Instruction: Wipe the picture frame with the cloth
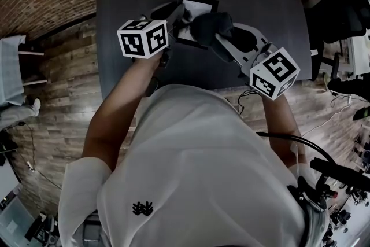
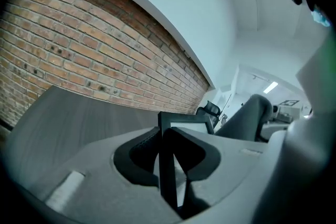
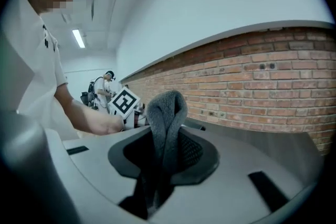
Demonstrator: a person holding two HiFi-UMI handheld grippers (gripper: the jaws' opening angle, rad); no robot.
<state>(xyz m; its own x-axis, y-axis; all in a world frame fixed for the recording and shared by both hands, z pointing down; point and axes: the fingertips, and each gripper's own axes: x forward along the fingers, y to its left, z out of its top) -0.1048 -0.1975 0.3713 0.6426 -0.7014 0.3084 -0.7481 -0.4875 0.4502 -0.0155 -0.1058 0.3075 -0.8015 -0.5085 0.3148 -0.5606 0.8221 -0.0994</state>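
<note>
The black picture frame (image 1: 196, 7) with a white inner panel is held above the dark table (image 1: 121, 26), gripped along its left edge by my left gripper (image 1: 180, 15). In the left gripper view the frame's (image 2: 169, 165) black side rail stands upright between the shut jaws. A dark grey cloth (image 1: 211, 27) bunches on the frame's right part, held by my right gripper (image 1: 222, 37). In the right gripper view the folded cloth (image 3: 164, 128) rises out of the shut jaws, and the left gripper's marker cube (image 3: 125, 102) shows beyond it.
A brick wall (image 2: 84, 44) runs behind the table. Wooden flooring (image 1: 63, 78) surrounds it. Office chairs and desks (image 1: 341, 14) stand at the right, and cables (image 1: 335, 115) trail on the floor there. A person (image 3: 102, 86) stands far off in the room.
</note>
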